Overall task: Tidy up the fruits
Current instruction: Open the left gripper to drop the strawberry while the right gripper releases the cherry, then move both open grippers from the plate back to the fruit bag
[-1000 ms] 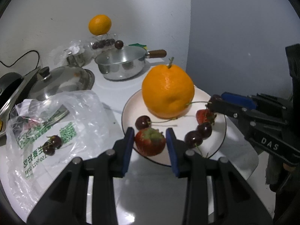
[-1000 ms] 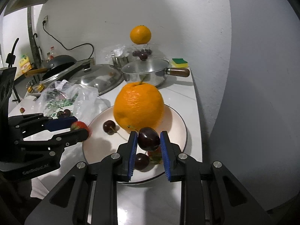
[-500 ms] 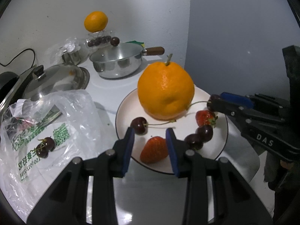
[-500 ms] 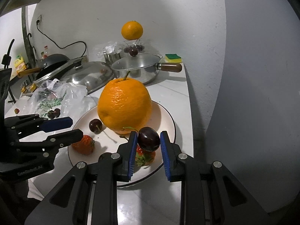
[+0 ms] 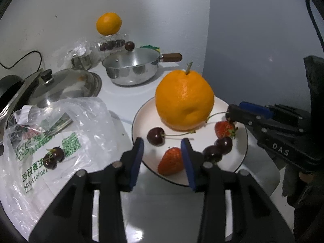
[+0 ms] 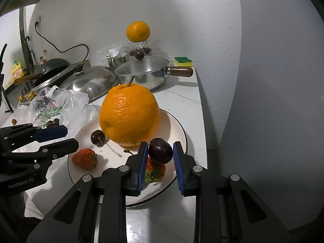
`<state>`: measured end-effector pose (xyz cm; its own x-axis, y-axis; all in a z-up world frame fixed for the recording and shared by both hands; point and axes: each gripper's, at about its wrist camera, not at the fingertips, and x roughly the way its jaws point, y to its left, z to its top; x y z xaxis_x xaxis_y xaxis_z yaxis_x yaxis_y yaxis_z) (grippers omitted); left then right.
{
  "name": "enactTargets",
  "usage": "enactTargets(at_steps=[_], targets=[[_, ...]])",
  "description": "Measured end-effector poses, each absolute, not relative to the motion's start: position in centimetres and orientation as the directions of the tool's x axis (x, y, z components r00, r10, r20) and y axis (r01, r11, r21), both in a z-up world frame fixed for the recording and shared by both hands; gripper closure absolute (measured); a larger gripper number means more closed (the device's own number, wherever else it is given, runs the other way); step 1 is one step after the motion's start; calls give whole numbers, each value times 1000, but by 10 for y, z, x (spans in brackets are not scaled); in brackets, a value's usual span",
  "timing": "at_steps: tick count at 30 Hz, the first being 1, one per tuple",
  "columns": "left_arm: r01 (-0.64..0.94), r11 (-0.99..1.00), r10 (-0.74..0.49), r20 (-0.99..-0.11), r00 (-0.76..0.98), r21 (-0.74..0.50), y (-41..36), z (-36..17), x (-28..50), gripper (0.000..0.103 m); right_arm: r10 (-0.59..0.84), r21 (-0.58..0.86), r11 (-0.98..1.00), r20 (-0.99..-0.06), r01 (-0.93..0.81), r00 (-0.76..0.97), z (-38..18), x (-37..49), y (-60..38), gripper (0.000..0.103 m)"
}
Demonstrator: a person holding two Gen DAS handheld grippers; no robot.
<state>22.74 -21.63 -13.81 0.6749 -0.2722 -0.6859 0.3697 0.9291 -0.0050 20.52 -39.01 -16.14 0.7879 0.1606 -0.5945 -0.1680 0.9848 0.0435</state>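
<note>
A white plate [image 5: 139,119] [image 6: 178,125] holds a big orange [image 5: 184,101] [image 6: 129,115], cherries and two strawberries. My left gripper [image 5: 162,156] is open and empty, just above a strawberry [image 5: 171,162] [image 6: 85,159] lying on the plate's near edge. My right gripper [image 6: 159,155] holds a dark cherry [image 6: 161,150] between its blue pads, above the second strawberry [image 6: 155,171] [image 5: 224,129]. A loose cherry [image 5: 155,136] [image 6: 97,137] lies beside the orange.
A plastic bag [image 5: 60,133] with cherries [image 5: 53,158] lies left of the plate. A steel pan with lid [image 5: 131,68], a domed lid [image 5: 62,87], a second orange [image 5: 109,23] on a glass container and a sponge [image 6: 183,61] stand at the back. The counter edge runs right of the plate.
My left gripper opened and let the strawberry drop onto the plate, then drew back a little. My right gripper still holds its cherry over the plate.
</note>
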Motion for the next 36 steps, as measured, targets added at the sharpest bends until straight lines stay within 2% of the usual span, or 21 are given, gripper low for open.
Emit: enactTargets(at_steps=[3,7,9,36], targets=[[367,930,-274,-682,678,-8,-215,-136,225,53,156,40,985,-595,-165,788,-162,205,-389,63],[360,933,-272,-675,686,-9,-212,-133,224,53,151,36,986,-595,-161,790,-161,204,-389,62],[356,934,-270,-673,689,-10,-211,-131,223,53,156,37,985,-596,-167,788,-161,204,-389,59],[302,952,-260,-630,732,-43,-169,-114,208,52,162,-4,980,-565,-199,809,-135,187,-351,58]])
